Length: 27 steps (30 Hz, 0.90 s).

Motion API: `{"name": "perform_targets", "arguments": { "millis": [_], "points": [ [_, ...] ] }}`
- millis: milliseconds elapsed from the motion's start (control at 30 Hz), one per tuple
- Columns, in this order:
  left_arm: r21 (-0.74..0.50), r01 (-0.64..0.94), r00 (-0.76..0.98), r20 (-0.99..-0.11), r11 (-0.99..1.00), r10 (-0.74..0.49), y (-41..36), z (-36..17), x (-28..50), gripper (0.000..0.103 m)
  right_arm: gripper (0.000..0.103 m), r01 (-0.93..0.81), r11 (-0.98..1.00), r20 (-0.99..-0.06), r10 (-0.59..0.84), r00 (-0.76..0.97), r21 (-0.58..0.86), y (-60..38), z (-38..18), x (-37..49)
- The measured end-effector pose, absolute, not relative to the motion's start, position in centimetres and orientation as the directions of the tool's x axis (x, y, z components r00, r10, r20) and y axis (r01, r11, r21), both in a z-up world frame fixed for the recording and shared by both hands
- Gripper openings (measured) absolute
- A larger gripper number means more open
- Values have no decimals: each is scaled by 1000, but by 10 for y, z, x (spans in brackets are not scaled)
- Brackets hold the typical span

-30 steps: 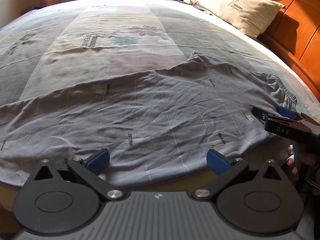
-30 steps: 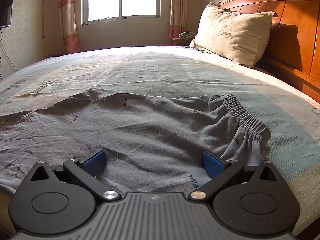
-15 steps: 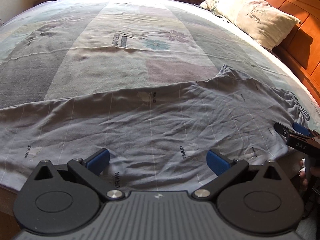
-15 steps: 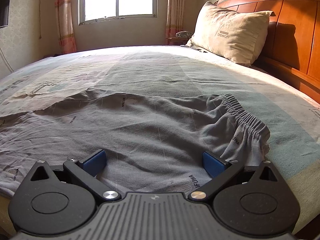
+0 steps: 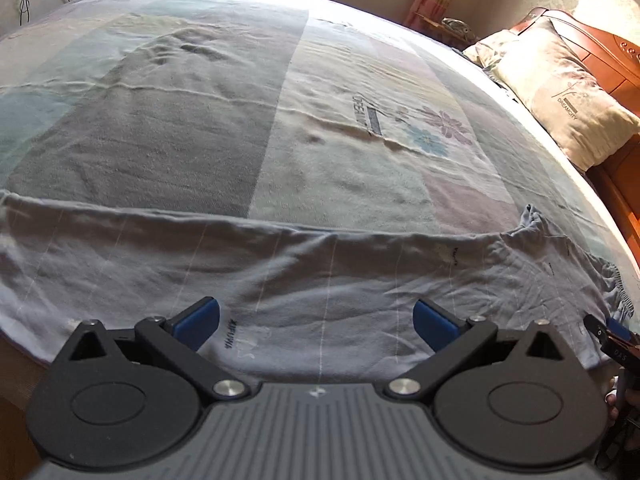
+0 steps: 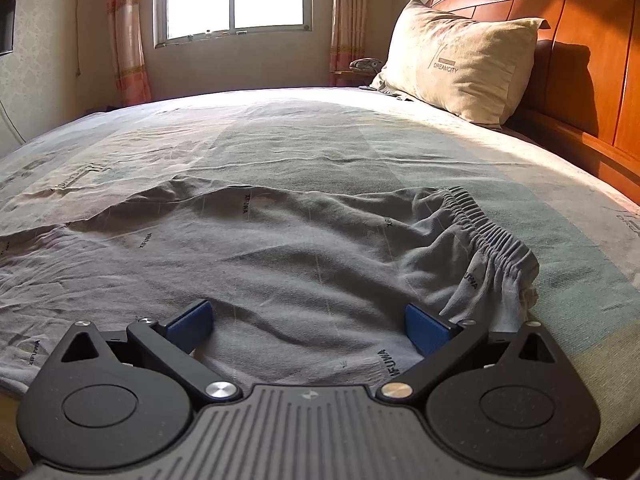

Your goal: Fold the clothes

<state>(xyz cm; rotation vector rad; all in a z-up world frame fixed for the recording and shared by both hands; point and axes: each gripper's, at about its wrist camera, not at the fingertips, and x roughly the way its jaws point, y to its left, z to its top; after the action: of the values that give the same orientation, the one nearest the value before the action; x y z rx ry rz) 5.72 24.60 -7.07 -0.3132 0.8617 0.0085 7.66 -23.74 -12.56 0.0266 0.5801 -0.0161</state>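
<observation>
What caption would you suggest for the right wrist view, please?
Open right gripper poised over grey trousers spread flat on the bed, elastic waistband at right.

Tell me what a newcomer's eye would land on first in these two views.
First, the grey trousers spread flat along the near edge of the bed, their gathered elastic waistband toward the headboard end. Next, both sets of open tongs, left and right, poised over the near hem with nothing held. Then the beige pillow propped against the wooden headboard.
</observation>
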Motion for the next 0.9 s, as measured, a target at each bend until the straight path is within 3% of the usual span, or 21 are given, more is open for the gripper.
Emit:
{"name": "perform_targets", "arguments": {
  "millis": [100,333,400,600,733,900],
  "points": [
    [-325,-154,669,-729,933,-144,278,-59,66,102,103,29,999,-548,-15,836,17,-236,-126,77],
    [-645,-111,620,-639,756,-455,303,-91,106,102,103,3,1000,-545,-2,838,1,-226,-112,72],
    [-684,-94,623,-607,724,-492,297,-101,115,102,103,-20,1000,-528,12,849,-10,-219,-105,65],
    [-691,-151,652,-607,707,-454,303,-100,133,102,103,-104,994,-502,68,862,-44,-198,-87,51],
    [-696,-60,663,-564,715,-492,288,-77,124,102,103,-158,986,-484,116,867,-46,-183,-77,46],
    [-613,-82,616,-651,786,-444,276,-64,124,102,103,-219,975,-498,175,849,-31,-170,-74,44]
  ]
}}
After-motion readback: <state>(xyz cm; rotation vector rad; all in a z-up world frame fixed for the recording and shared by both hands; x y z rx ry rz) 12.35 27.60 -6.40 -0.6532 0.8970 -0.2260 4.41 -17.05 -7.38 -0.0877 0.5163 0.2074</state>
